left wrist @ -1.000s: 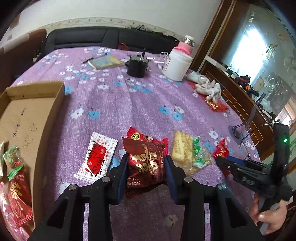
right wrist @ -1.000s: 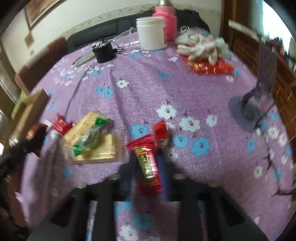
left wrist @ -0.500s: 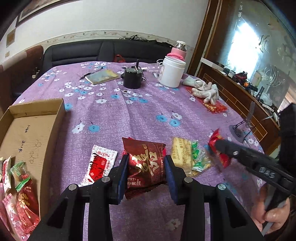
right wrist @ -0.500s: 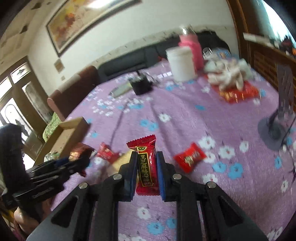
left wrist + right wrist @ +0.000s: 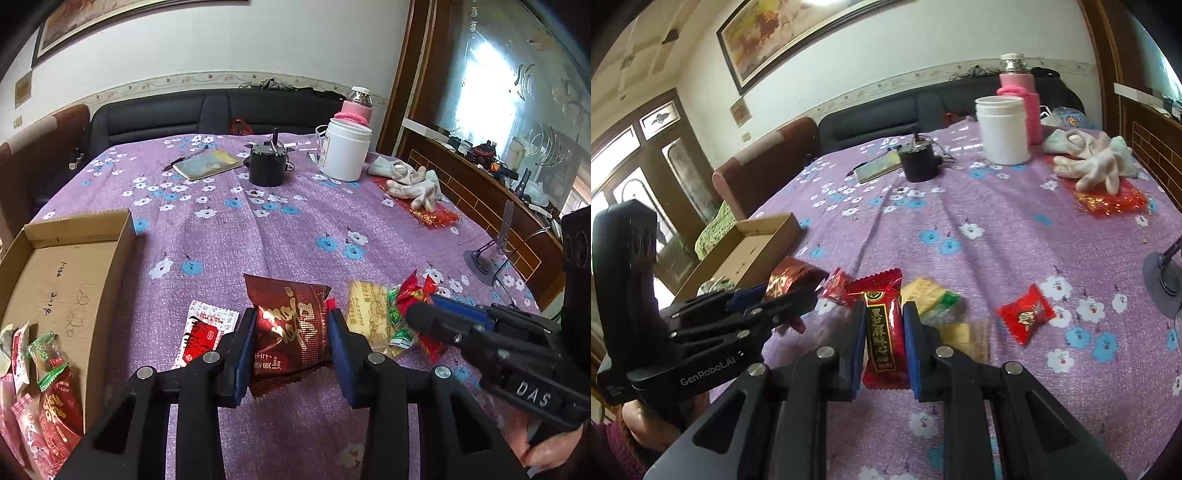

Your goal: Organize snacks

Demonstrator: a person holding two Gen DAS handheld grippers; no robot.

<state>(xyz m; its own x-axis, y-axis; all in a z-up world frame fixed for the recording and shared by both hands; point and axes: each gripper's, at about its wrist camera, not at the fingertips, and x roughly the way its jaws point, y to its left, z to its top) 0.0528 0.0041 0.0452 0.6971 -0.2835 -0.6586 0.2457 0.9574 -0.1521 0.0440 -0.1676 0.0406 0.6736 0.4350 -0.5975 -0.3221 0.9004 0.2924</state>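
Note:
My left gripper (image 5: 291,332) is shut on a dark red foil snack packet (image 5: 290,328) and holds it above the purple flowered tablecloth. My right gripper (image 5: 884,325) is shut on a narrow red candy bar packet (image 5: 882,332), also lifted. The cardboard box (image 5: 62,266) lies at the left with several wrapped snacks (image 5: 40,398) in its near end. On the cloth lie a white-and-red sachet (image 5: 207,332), yellow cracker packs (image 5: 373,310), a small red packet (image 5: 834,286) and a red candy (image 5: 1027,314).
At the far side stand a black pot (image 5: 267,164), a white jar (image 5: 347,151), a pink bottle (image 5: 356,107) and a notebook with a pen (image 5: 207,164). White gloves (image 5: 410,182) lie on a red packet (image 5: 428,214) at the right. A phone stand (image 5: 491,251) is near the right edge.
Both grippers have risen with their packets. The right gripper lifted the red candy bar off the cloth and came left, closer to my left gripper. The view tilted up toward the room.

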